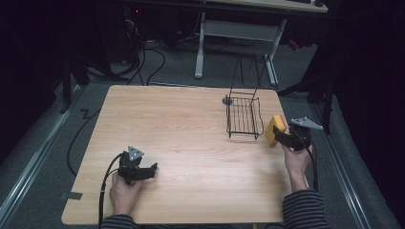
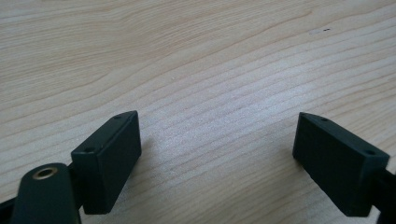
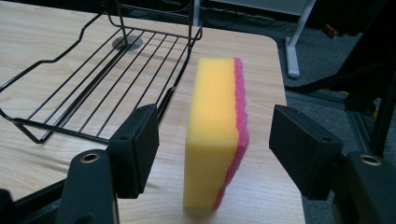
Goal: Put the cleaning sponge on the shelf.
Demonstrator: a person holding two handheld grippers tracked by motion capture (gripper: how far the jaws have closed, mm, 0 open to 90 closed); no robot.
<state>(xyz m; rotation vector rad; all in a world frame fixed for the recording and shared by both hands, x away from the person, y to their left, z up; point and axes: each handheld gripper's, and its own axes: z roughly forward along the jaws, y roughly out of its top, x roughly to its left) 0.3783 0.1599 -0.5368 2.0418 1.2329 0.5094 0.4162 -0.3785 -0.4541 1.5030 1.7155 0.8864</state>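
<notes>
item: sponge (image 3: 217, 135), yellow foam with a pink scouring face, standing on its edge near the right border of the wooden table (image 1: 181, 143), just beside the black wire rack (image 1: 243, 117) and apart from it. item: right gripper (image 3: 215, 140), held in the person's right hand (image 1: 297, 162), jaws spread wide to either side of the sponge, neither jaw touching it as far as the right gripper view shows; gaps visible on both faces. item: left gripper (image 2: 217, 158), held low over bare wood at the near left of the table, jaws apart, nothing between them, well apart from sponge and rack. item: wire rack, shallow tray of thin bars with raised rim, a small round grey disc (image 1: 228, 100) at its far corner. step in hand, by judgement: the approach to grasp, with the sponge bracketed but not yet gripped. next move calls for: closing the jaws squarely on the yellow and pink faces, gently enough that the soft foam does not buckle or tip; then a lift, likely toward the rack alongside.
</notes>
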